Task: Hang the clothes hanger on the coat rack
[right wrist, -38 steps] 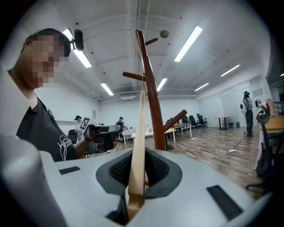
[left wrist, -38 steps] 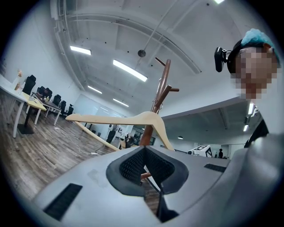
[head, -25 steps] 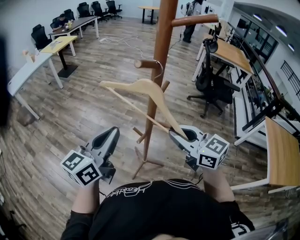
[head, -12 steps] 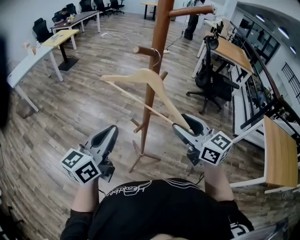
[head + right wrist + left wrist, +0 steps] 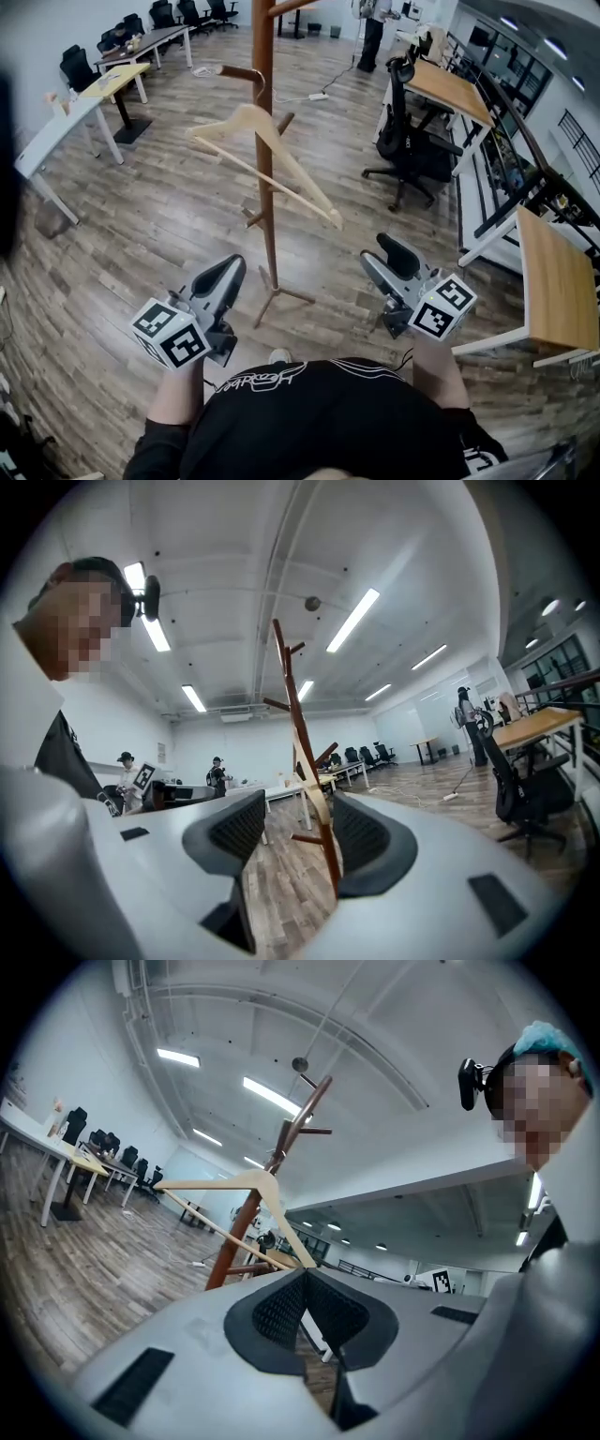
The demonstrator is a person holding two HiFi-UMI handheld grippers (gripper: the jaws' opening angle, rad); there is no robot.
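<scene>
While the hanger [image 5: 250, 117] hangs slanting down-right on the rack [image 5: 267, 234], right gripper [image 5: 377, 251] just opened empty, left gripper [image 5: 232, 266] closed.

I count one coat rack [image 5: 265, 187]; one wooden hanger [image 5: 246, 120]; wood-topped desks along right edge of floor, two: near desk [image 5: 553, 281], far desk [image 5: 450, 89]; desks along left edge, three: white desk [image 5: 37, 141], yellow-topped desk [image 5: 117, 80], long dark desk [image 5: 155, 39]; one black office chair [image 5: 417, 150] beside far desk; more black chairs at top-left corner, too small for me to count; other people in room, three: person in hat [image 5: 125, 761], second person [image 5: 217, 769], third person [image 5: 464, 705].
</scene>
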